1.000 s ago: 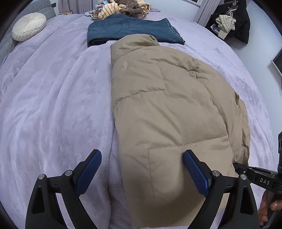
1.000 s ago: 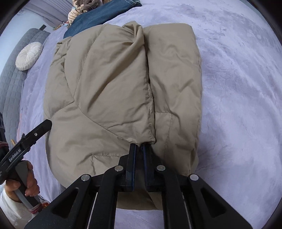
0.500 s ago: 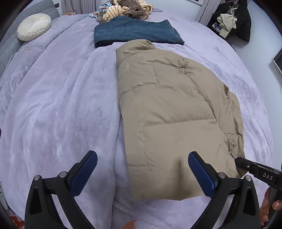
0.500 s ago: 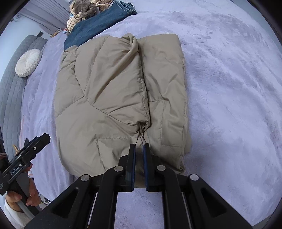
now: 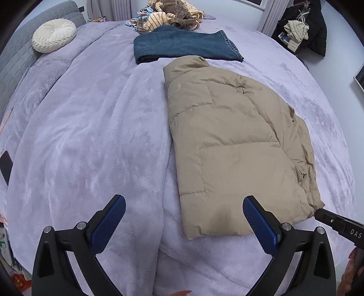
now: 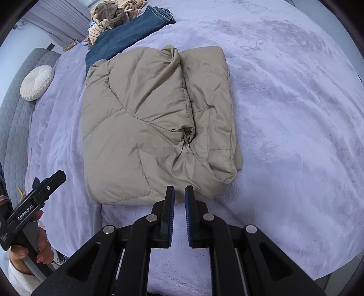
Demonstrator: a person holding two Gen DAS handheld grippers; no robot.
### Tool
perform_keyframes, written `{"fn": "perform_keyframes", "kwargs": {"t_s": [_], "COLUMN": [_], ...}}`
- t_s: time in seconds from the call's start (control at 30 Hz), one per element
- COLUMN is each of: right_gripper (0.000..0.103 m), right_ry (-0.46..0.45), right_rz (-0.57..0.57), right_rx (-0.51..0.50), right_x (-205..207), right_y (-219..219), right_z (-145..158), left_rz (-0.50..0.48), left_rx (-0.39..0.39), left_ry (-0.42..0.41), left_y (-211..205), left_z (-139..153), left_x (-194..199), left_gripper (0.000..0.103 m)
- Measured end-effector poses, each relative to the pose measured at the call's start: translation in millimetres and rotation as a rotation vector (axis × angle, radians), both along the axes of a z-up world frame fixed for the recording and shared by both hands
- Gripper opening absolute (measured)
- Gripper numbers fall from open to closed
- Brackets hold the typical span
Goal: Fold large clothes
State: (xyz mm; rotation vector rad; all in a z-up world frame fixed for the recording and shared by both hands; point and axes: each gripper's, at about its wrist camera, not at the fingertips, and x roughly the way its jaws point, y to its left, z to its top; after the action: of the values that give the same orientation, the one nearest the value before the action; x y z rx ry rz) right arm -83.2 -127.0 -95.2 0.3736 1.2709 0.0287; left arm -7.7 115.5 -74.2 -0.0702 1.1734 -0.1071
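Observation:
A beige puffer jacket point(image 5: 227, 141) lies folded lengthwise on the lilac bed blanket point(image 5: 79, 136), collar towards the far side. In the right wrist view the jacket point(image 6: 141, 127) shows a sleeve folded over its body. My left gripper point(image 5: 184, 202) hovers above the jacket's near left corner, jaws wide open and holding nothing. My right gripper point(image 6: 179, 190) hangs just off the jacket's near edge. Its jaws are opening, with a narrow gap and nothing between them. A hand point(image 6: 42, 248) holds the left gripper's handle at the lower left of the right wrist view.
Folded blue jeans point(image 5: 182, 45) lie beyond the jacket, with a heap of mixed clothes point(image 5: 173, 13) behind them. A white round cushion point(image 5: 53, 35) sits at the far left by the grey headboard. Dark garments point(image 5: 304, 27) hang at the far right. A dark flat object point(image 5: 5, 166) lies at the left edge.
Both grippers drew back and up from the jacket, which now looks smaller. The right gripper let go of the sleeve end and its jaws parted slightly. The left jaws widened a little.

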Motion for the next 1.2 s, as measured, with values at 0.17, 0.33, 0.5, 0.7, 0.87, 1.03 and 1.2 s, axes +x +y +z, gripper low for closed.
{"fn": "perform_keyframes", "kwargs": {"t_s": [0.17,0.33,0.5,0.7,0.87,1.03,1.2], "right_gripper": [0.045,0.047,0.057,0.071,0.082,0.085,0.092], "right_ry": [-0.011,-0.014,-0.062,-0.139,-0.196,-0.245,-0.285], "right_rz": [-0.004,0.013,0.034,0.051,0.075,0.082,0.062], "right_rx": [-0.013,-0.020,-0.050,-0.100,-0.123,-0.170,-0.196], "right_x": [-8.7,-11.0,-18.2,-33.5,-43.9,-54.3,-63.6], "right_y": [2.2,4.6,7.4,8.7,11.5,13.6,8.9], "right_z": [8.8,14.3,29.8,56.2,75.9,93.9,109.6], "left_rz": [-0.015,0.001,0.039,0.055,0.072,0.082,0.075], "left_rx": [0.002,-0.005,0.008,0.012,0.017,0.015,0.023], "left_ry": [0.005,-0.006,-0.022,-0.054,-0.089,-0.114,-0.148], "left_y": [-3.5,-5.4,-5.0,-9.0,-11.1,-13.0,-18.4], "left_z": [4.6,13.4,27.0,47.3,67.9,86.2,101.9], "left_x": [-11.1,-25.2,-41.5,-60.1,-74.7,-85.1,-93.9], "left_gripper": [0.103,0.103,0.103,0.103,0.103,0.103,0.103]}}
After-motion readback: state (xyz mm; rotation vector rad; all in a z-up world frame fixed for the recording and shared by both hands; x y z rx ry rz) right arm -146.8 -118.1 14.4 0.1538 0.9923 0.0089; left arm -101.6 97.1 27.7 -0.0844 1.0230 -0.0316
